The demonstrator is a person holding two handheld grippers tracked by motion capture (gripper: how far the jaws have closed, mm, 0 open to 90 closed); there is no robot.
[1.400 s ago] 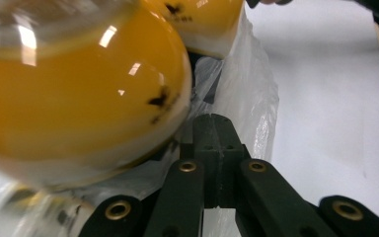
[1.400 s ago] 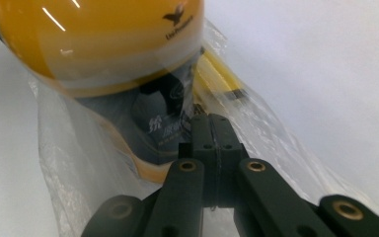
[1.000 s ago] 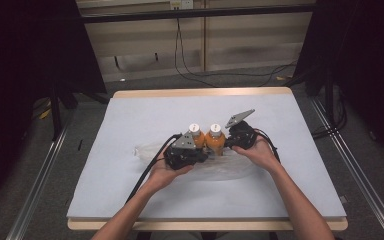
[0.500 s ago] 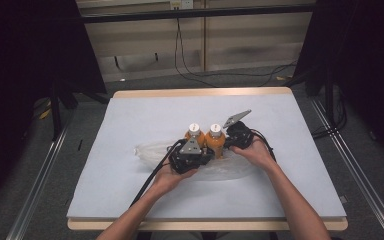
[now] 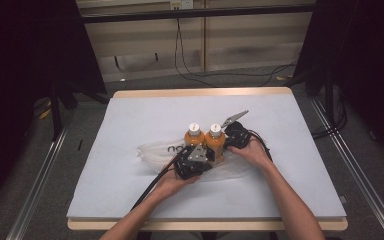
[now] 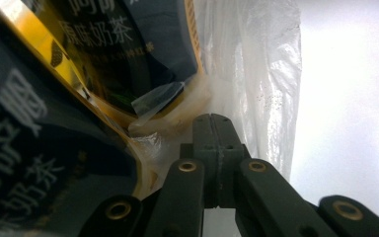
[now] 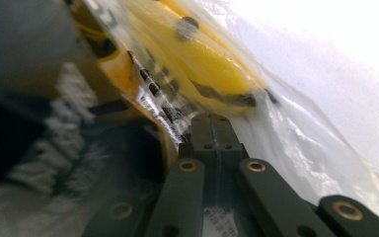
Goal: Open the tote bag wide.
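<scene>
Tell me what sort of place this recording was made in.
Most likely a lab or data-recording station, not a home. A bare white-topped table stands on a grey floor, loose cables trail along the back wall, and dark curtains close off the sides.

Bottles (image 5: 204, 140) upright in bag (image 5: 152, 151)

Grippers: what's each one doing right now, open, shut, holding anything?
Left gripper: jaws shut, pinching the clear plastic bag.
Right gripper: jaws shut against the same bag beside the bottles; a pinch cannot be told.
</scene>
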